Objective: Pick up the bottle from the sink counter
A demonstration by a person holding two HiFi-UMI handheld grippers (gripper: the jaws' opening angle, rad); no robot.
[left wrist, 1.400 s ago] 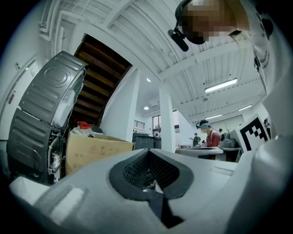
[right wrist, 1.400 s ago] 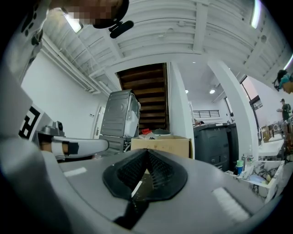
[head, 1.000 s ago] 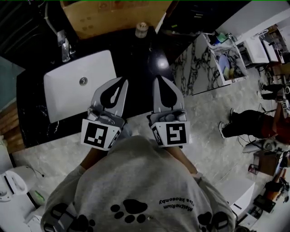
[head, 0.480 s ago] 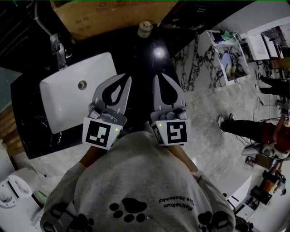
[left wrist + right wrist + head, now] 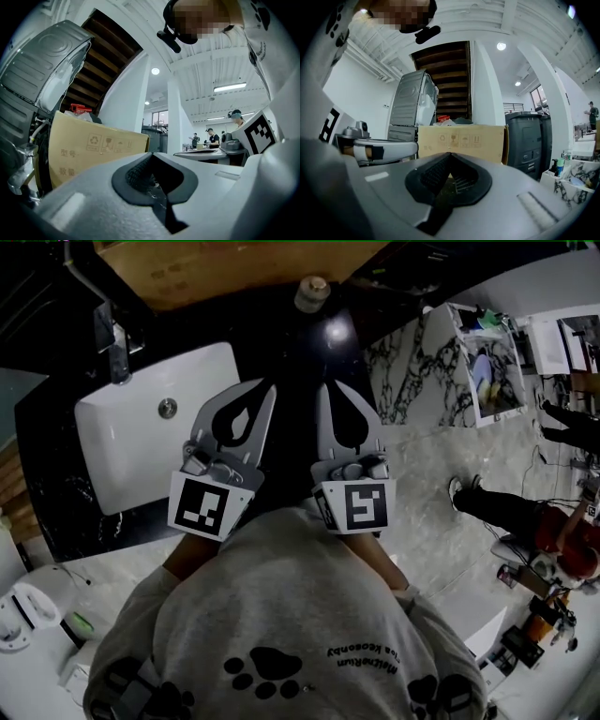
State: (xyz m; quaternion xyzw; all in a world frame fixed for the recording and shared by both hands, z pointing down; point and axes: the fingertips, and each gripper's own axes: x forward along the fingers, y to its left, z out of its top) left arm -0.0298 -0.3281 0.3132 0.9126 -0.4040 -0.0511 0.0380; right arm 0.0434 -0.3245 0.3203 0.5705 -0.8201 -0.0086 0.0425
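Both claws have crept forward over the dark counter (image 5: 286, 343) in the last second, their tips now a little closer to its far edge. Nothing else has changed: the left claw (image 5: 265, 390) and the right claw (image 5: 327, 390) are still closed, side by side, pads pressed together with nothing between them in either gripper view.

The bottle (image 5: 312, 293) has not moved. It stands upright at the far edge of the counter, just beside the cardboard box (image 5: 234, 273), right of the sink (image 5: 202, 381), and well apart from both claws. It lies roughly ahead of the right claw, a little off the left one's line. Neither gripper view shows it; both look over their own tips at the box.

So this reads as the early approach, not the grasp. The forward drift suggests the reach has begun, but a claw must open before it can take the bottle, and most of the counter's depth is left to cross.
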